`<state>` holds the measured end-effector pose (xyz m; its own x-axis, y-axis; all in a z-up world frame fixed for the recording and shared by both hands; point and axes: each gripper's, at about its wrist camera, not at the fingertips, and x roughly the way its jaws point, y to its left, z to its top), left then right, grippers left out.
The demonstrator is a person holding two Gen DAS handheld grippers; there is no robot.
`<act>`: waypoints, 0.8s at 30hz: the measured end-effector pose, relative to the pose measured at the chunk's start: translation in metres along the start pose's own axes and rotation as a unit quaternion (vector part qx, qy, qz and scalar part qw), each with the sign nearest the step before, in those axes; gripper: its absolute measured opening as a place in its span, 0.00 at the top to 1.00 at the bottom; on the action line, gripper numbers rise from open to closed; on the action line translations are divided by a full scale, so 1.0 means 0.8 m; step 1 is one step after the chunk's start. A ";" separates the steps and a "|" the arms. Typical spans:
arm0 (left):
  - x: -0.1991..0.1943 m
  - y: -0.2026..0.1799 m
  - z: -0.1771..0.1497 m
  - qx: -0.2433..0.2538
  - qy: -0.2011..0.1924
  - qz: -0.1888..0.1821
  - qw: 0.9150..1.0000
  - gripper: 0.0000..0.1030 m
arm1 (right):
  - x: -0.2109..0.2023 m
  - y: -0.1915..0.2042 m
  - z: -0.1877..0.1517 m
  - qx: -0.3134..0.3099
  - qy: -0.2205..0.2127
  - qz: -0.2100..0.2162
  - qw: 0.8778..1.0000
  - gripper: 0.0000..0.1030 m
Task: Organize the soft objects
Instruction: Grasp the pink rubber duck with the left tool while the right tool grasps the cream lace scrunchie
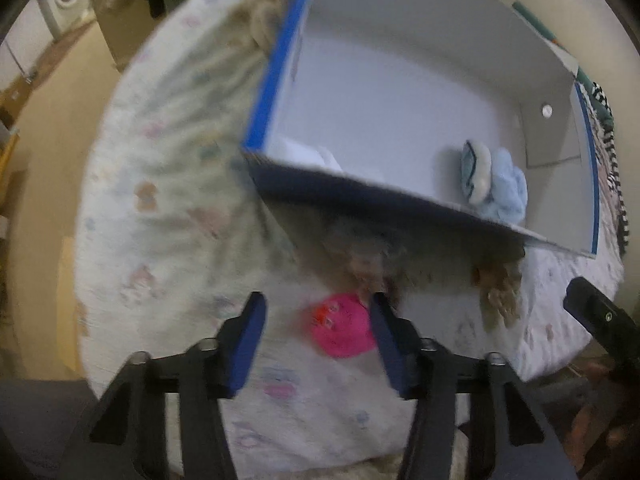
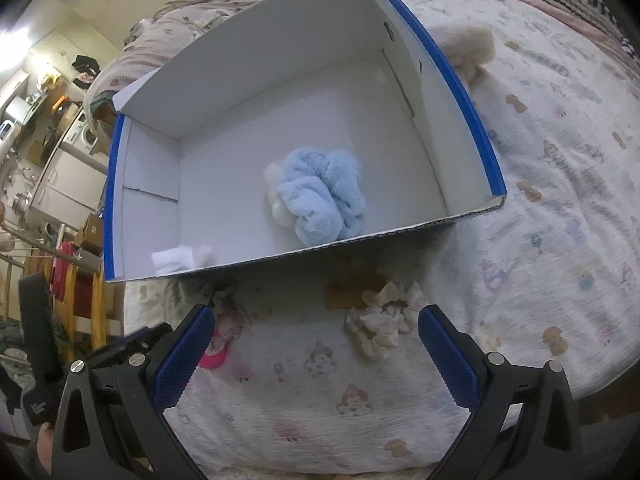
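The bed (image 2: 560,184) carried my open box (image 2: 464,92), with a blue plush (image 2: 320,196) inside it. My left gripper (image 1: 318,320) hung with jaws released around the pink toy (image 1: 344,330). My right gripper (image 2: 316,320) hung released above the cream scrunchie (image 2: 384,324) before the box.

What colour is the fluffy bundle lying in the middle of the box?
Light blue: the fluffy bundle shows best in the right wrist view, on the white floor of the box.

Smeared left view, half-hidden toys

The left wrist view is motion-blurred: the pink toy (image 1: 344,330) shows no clear features. The box's near wall (image 2: 320,250) cuts off the white scrap (image 2: 182,259), and a blue finger (image 2: 184,360) covers most of the pink toy.
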<state>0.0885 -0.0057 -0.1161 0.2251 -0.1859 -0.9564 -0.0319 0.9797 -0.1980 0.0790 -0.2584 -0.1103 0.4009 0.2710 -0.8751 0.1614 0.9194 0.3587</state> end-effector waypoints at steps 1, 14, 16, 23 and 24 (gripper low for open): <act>0.006 -0.001 -0.001 -0.002 0.011 -0.008 1.000 0.57 | 0.000 -0.001 0.001 0.001 0.000 0.000 1.000 0.00; 0.022 0.000 0.000 -0.021 0.043 -0.042 0.998 0.76 | 0.003 -0.007 0.002 0.007 0.001 -0.001 1.000 0.00; 0.010 0.005 -0.004 -0.013 0.029 -0.026 0.999 0.77 | 0.003 -0.010 0.003 0.011 0.001 -0.002 1.000 0.00; 0.002 0.030 -0.006 -0.009 0.016 0.021 1.000 0.76 | 0.005 -0.023 0.005 0.029 0.007 -0.002 1.000 0.00; 0.003 0.032 -0.006 -0.009 0.019 0.023 1.000 0.76 | 0.005 -0.029 0.005 0.038 0.010 0.001 0.999 0.00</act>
<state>0.0834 0.0184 -0.1248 0.1857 -0.1439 -0.9720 -0.0596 0.9858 -0.1573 0.0807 -0.2799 -0.1205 0.3841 0.2788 -0.8802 0.2290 0.8948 0.3834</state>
